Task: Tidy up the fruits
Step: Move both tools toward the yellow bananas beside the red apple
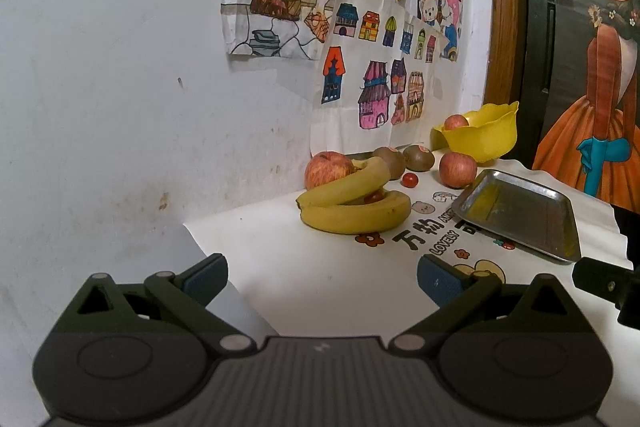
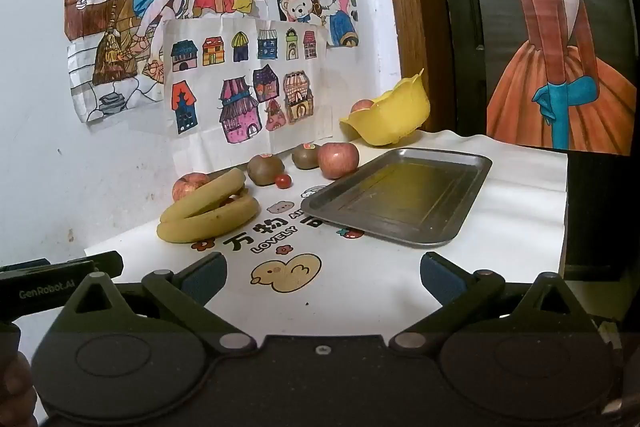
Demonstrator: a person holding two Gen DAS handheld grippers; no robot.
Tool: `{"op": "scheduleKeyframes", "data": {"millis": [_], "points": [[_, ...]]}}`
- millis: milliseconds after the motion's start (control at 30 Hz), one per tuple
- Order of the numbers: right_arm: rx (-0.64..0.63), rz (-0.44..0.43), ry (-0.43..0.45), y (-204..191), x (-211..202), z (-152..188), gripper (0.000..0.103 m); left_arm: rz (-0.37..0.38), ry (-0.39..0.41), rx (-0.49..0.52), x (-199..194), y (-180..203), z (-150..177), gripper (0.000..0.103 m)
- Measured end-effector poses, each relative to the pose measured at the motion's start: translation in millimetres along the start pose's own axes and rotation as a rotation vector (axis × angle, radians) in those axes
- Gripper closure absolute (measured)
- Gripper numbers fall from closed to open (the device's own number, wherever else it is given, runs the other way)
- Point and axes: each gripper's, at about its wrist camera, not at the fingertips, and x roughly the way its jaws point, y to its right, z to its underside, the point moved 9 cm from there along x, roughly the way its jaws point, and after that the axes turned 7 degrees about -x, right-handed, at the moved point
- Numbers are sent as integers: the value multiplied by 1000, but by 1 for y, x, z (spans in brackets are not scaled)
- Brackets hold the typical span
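Note:
Two bananas (image 1: pixel 356 205) (image 2: pixel 208 213) lie curled together on the white printed cloth, with a small red fruit tucked between them. An apple (image 1: pixel 326 167) (image 2: pixel 188 185) sits behind them by the wall. Two kiwis (image 1: pixel 418 157) (image 2: pixel 266 169), a cherry tomato (image 1: pixel 409 180) (image 2: pixel 283 181) and a second apple (image 1: pixel 457 169) (image 2: pixel 338 159) lie further back. A yellow bowl (image 1: pixel 480 139) (image 2: pixel 394 121) holds a third apple (image 1: pixel 456 122). A steel tray (image 1: pixel 520 215) (image 2: pixel 400 199) is bare. My left gripper (image 1: pixel 322 281) and right gripper (image 2: pixel 322 277) both hover open near the table's front, holding nothing.
Children's drawings (image 2: pixel 244 87) hang on the white wall (image 1: pixel 120 87) behind the fruit. A dark framed picture (image 2: pixel 560 47) of a figure in an orange dress stands at the right. The cloth's right edge (image 2: pixel 564 195) drops off beside it. The right gripper's body (image 1: pixel 608 285) shows at the left view's edge.

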Motion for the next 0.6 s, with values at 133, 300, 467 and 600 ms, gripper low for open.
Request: {"op": "scheduleKeyframes", "data": {"millis": [133,300,467,600], "points": [[2,-2,-2,2,-2,-1,1,0,-1,0,0,0,0,0],[3,-2,-2,2,-3,-1,1,0,-2,1,0,0,0,0],[4,-3,-5,-1,-2,1,1,-2,-2,1,0,0,0,0],[5,-4,-6,3,-1,-1,1,-1,-4,2,0,0,0,0]]}}
